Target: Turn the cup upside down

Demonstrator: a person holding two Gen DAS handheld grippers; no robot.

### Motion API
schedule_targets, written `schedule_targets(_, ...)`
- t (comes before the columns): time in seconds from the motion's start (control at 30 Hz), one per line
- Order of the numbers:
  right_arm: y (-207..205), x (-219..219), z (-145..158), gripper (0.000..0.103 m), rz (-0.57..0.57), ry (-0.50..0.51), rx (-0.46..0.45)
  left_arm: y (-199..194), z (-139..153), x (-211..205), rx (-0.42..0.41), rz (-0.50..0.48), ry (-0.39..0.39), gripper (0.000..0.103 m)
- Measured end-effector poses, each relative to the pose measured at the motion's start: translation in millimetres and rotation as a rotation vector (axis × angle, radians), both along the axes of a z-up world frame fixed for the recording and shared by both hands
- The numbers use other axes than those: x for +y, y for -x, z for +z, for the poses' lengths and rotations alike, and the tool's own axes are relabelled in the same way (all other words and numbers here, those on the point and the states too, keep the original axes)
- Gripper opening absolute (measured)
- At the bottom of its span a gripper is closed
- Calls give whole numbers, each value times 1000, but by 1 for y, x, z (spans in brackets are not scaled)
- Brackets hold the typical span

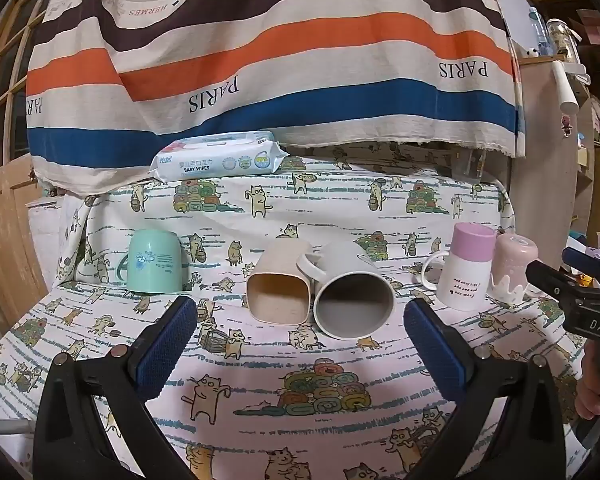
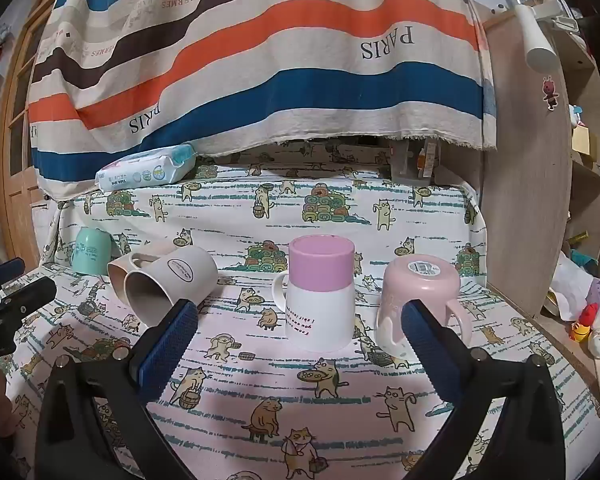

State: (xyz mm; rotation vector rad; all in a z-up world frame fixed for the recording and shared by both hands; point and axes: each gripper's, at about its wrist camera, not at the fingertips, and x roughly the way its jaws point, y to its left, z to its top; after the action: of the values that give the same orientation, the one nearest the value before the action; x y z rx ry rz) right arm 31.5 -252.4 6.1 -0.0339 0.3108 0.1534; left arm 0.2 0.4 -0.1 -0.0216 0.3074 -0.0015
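Note:
Several cups stand in a row on the cat-print cloth. A beige square cup (image 1: 278,280) and a grey-white mug (image 1: 352,288) lie on their sides, mouths toward me, just beyond my open, empty left gripper (image 1: 300,316). A green cup (image 1: 154,261), a pink-and-white mug (image 2: 320,292) and a pale pink cup (image 2: 414,296) stand upside down. My right gripper (image 2: 300,320) is open and empty in front of the pink-and-white mug, with the pale pink cup by its right finger (image 2: 424,332). The lying cups also show in the right wrist view (image 2: 168,280).
A pack of baby wipes (image 1: 220,156) lies at the back of the table under a hanging striped cloth (image 1: 260,60). A wooden cabinet (image 2: 524,200) stands to the right with small toys (image 2: 588,320) beside it. The table's right edge (image 2: 540,328) runs near the pale pink cup.

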Motion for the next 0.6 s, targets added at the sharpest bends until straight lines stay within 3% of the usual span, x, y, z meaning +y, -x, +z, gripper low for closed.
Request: schedule_targets(0.6,0,0,0,102,0,-1,-1,0,0,0,-2,2,-4,103)
